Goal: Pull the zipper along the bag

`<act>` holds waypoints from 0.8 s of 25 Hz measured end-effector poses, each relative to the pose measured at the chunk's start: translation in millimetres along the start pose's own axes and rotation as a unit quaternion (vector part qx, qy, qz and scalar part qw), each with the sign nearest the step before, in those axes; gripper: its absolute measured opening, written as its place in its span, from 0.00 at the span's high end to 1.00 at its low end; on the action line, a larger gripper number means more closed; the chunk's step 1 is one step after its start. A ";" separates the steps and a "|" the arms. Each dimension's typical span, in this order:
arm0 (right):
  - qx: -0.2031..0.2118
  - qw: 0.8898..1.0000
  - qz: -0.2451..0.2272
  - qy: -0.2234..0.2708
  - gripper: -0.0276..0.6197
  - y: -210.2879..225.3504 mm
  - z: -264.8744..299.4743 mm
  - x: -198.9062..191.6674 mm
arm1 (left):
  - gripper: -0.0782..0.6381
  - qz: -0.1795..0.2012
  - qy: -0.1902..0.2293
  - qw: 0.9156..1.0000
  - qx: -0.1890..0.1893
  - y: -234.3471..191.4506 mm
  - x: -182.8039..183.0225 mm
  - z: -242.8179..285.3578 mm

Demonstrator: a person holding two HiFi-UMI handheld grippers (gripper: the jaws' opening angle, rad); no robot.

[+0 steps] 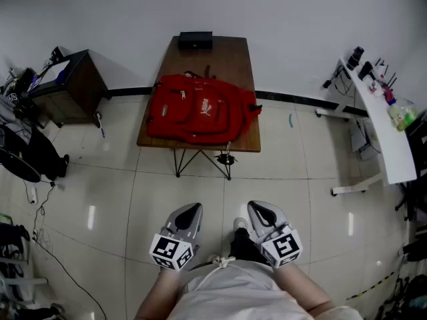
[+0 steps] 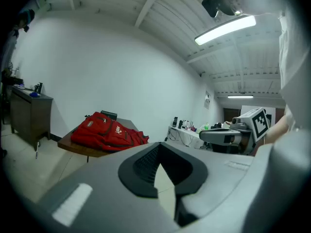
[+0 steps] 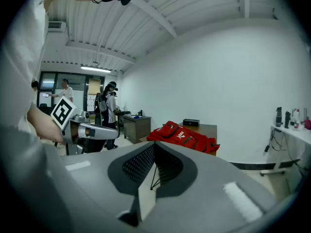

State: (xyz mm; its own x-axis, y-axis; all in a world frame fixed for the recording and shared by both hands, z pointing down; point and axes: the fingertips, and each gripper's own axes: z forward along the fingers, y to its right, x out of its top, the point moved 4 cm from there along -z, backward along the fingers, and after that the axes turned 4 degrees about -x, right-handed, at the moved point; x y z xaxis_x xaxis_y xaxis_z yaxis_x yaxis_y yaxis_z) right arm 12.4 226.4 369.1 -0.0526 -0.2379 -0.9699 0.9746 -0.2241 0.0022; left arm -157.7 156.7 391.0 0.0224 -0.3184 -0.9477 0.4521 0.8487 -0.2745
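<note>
A red backpack (image 1: 200, 115) lies flat on a small wooden table (image 1: 233, 59) by the far wall. It also shows as the backpack (image 2: 104, 130) in the left gripper view and the backpack (image 3: 182, 137) in the right gripper view, far ahead of both. My left gripper (image 1: 191, 210) and right gripper (image 1: 261, 210) are held close to my body over the tiled floor, well short of the table. Both are shut with nothing between their jaws. The zipper pull is too small to make out.
A black box (image 1: 195, 40) sits at the table's far end. A dark cabinet (image 1: 73, 85) with clutter stands at the left, and cables trail on the floor there. A white desk (image 1: 383, 132) stands at the right. People (image 3: 109, 106) stand in the room behind.
</note>
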 end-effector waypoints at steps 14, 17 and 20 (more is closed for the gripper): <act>0.050 0.999 -0.008 -0.001 0.95 155.6 134.6 31.4 | 0.88 -0.008 -0.001 0.998 0.056 -79.8 46.3 159.1; 0.071 0.997 -0.005 -0.010 0.95 188.0 161.5 30.9 | 0.88 -0.014 0.002 0.997 0.077 -96.4 54.9 192.8; 0.095 0.995 -0.007 -0.023 0.95 210.0 182.4 23.8 | 0.88 -0.020 -0.002 0.995 0.096 -106.7 52.9 217.0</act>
State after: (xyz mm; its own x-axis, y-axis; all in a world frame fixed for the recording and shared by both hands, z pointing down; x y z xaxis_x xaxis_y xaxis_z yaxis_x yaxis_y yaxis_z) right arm 176.0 1.3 390.9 -0.0810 -0.2761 -0.9577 0.9152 -0.4012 0.0383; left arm -11.2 -42.3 405.5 0.0041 -0.3518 -0.9361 0.6146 0.7393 -0.2752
